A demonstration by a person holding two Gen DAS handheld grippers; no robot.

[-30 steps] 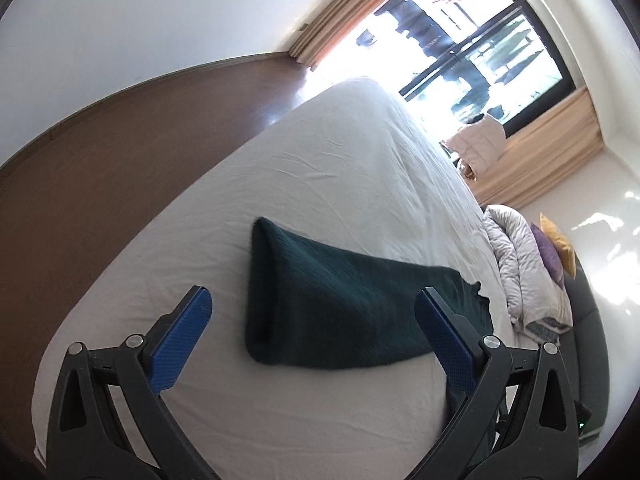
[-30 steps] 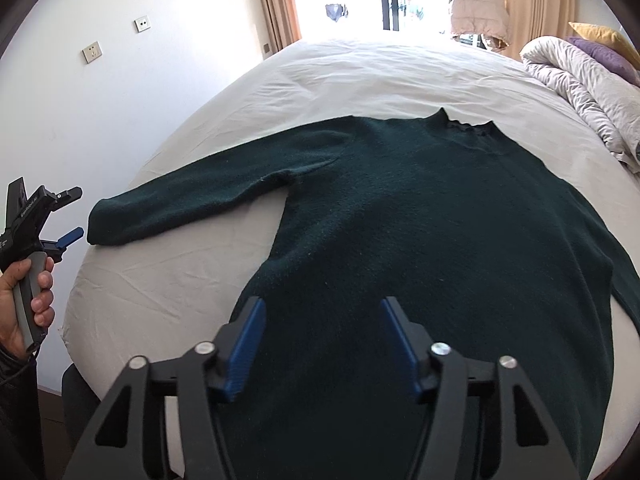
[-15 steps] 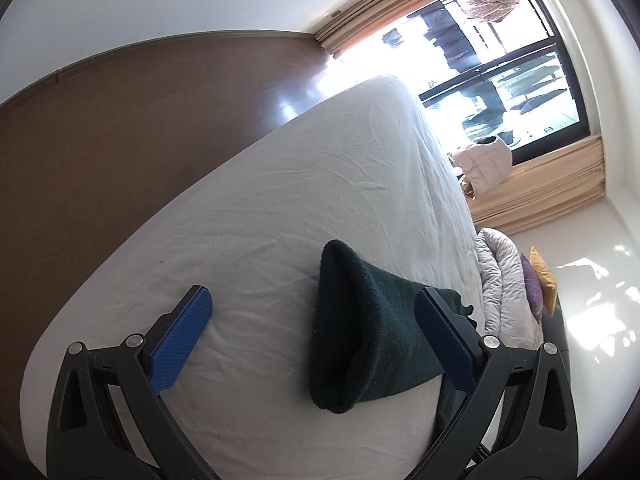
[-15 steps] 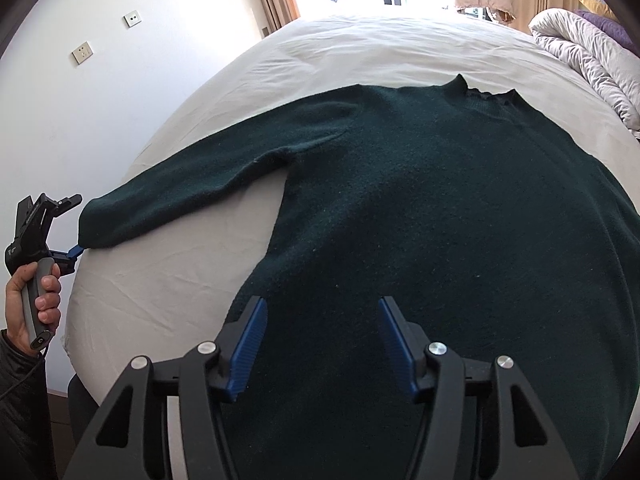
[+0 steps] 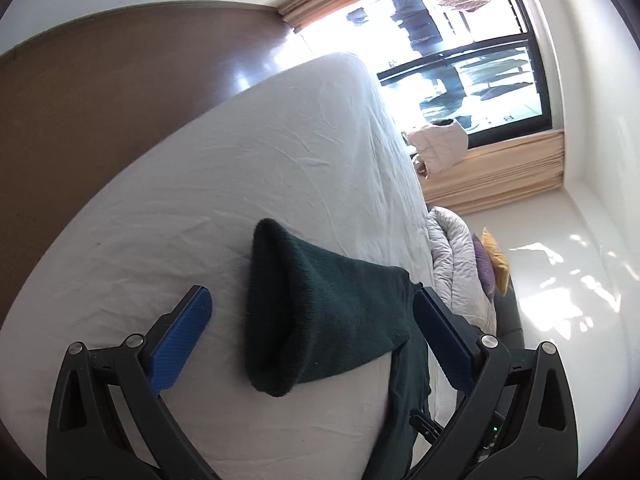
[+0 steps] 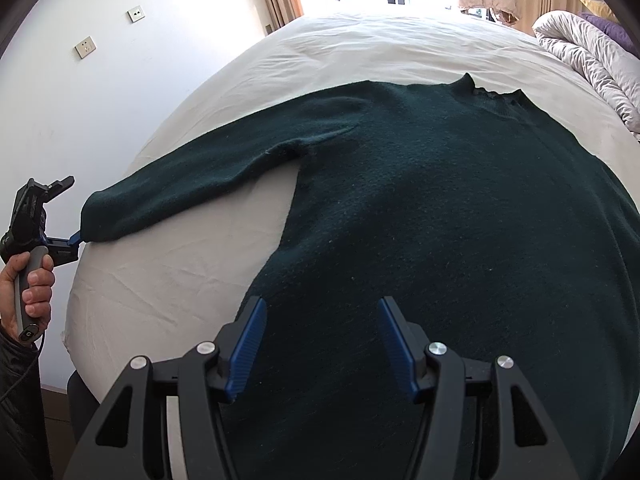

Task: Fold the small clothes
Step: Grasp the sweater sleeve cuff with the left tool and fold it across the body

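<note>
Step in hand: we judge the fold not yet begun; the first sleeve grasp is being set up.
Left gripper (image 5: 312,336): jaws wide apart, holding nothing; the sleeve cuff (image 5: 276,320) lies between the blue fingers (image 5: 182,338) without being pinched.
Sweater (image 6: 440,220): dark green knit, spread flat on the bed (image 6: 360,40), collar away from us, left sleeve stretched toward the mattress edge, few wrinkles.
Right gripper (image 6: 322,344): jaws parted, empty, hovering over the lower body of the sweater.
Next move: we judge the left gripper must close on the cuff and carry the sleeve across the body.
</note>
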